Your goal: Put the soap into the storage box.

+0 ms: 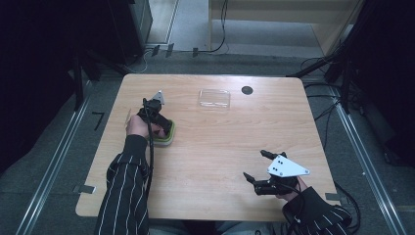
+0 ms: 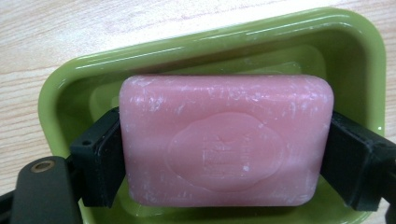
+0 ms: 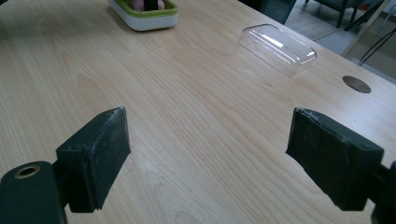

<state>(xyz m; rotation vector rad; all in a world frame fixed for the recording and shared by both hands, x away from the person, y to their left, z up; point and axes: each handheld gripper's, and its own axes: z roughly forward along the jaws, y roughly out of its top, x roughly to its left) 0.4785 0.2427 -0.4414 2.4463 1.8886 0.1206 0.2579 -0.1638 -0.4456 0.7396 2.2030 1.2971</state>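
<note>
In green dish (image 2: 65, 88): your left gripper (image 2: 224, 149) clamps pink soap bar (image 2: 226, 140) by short ends. Likely slick, dentable; grip flat faces. Right gripper (image 3: 205, 154) spread wide, idle.

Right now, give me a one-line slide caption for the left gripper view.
Left gripper clamps a pink soap bar by its ends, in a green soap dish.

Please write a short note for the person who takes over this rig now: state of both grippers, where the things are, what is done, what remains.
Left gripper: shut on the pink soap bar, pads on its two short ends, inside the green soap dish.
Right gripper: open, holding nothing, above bare table near the front right.
Clear lid: lies apart at the far side of the table.
Done: soap gripped.
Left, probably: settle or lift the soap, then deal with the lid; which one, I cannot tell.
</note>
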